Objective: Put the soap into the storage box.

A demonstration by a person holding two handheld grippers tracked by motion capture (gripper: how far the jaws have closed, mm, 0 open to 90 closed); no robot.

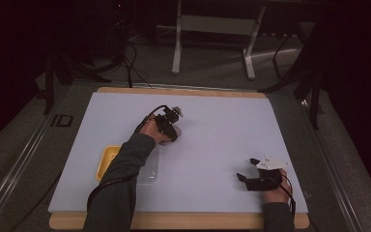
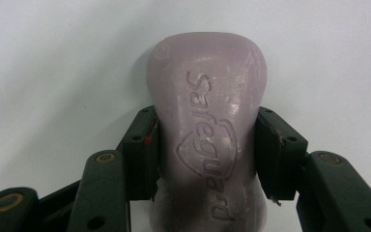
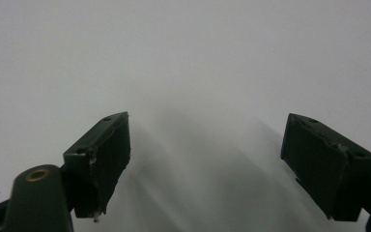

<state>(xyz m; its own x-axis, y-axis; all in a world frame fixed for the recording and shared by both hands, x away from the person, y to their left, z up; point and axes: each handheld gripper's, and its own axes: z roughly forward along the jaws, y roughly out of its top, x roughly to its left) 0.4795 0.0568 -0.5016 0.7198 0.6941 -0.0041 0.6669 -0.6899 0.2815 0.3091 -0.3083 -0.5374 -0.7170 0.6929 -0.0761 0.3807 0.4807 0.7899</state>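
Gripping the pale purple soap bar (image 2: 206,130) at its waist, the left hand-held gripper (image 2: 205,154) has its pick-up done; carrying it off remains, perhaps to the yellow dish (image 1: 107,160) nearer the person. "Safeguard" is embossed on the soap. Right of the soap, the right hand-held gripper (image 3: 207,159) rests spread wide on the white surface (image 1: 222,140).

Pretty dim room, dark at the edges. Grey carpet floor (image 1: 212,72) behind the wooden table (image 1: 174,90), which has a white sheet (image 1: 212,145) on top. White desk frame (image 1: 212,29) stands further back, cables (image 1: 135,67) trailing nearby.
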